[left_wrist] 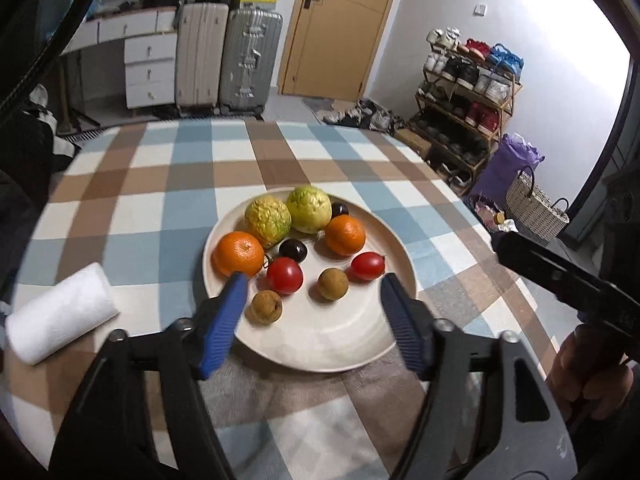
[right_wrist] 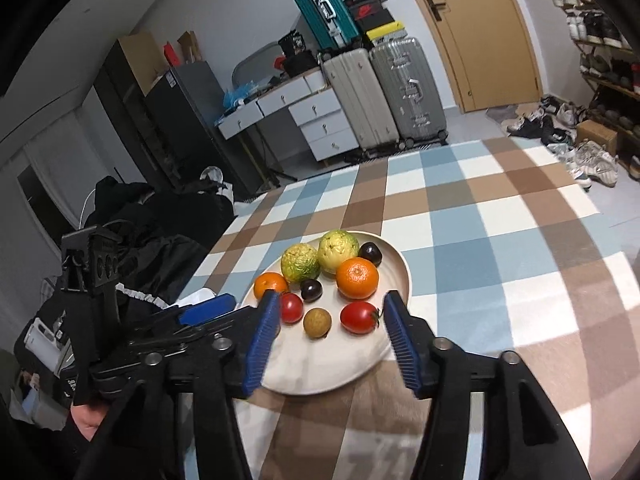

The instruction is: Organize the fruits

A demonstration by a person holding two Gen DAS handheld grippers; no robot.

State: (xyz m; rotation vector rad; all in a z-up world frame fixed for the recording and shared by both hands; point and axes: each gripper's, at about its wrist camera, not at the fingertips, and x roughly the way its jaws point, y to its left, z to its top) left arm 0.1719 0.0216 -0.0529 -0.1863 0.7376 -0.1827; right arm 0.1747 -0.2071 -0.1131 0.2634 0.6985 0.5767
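Cream-coloured round plate [left_wrist: 320, 344] sits on a checked blue, brown and white tablecloth [left_wrist: 160, 184], near the table's front edge. All fruit lies on the plate. Far side: two knobbly yellow-green fruits [left_wrist: 268, 220] [left_wrist: 309, 209] touching each other, a dark plum [left_wrist: 340, 210] tucked behind the right one. Middle row: left orange [left_wrist: 239, 254] at the rim, second dark plum [left_wrist: 293, 250], right orange [left_wrist: 345, 235]. Near row: two red tomatoes [left_wrist: 285, 275] [left_wrist: 368, 266] and two small brown fruits [left_wrist: 267, 307] [left_wrist: 333, 284], possibly longans; the blur makes it hard to say.

Left gripper [left_wrist: 312, 322] hovers over the plate's near half, blue-padded fingers [left_wrist: 224, 324] spread wide, nothing between them. Its left fingertip lies close by the left orange; contact cannot be judged.

Right gripper [right_wrist: 328, 336] also hovers over the near part of the plate, fingers [right_wrist: 262, 340] wide apart and holding nothing; from its camera, one tomato [right_wrist: 359, 317] and one brown fruit [right_wrist: 317, 322] sit in the gap.

White paper towel roll [left_wrist: 60, 316] lies on its side on the cloth, left of the plate and well apart from it.
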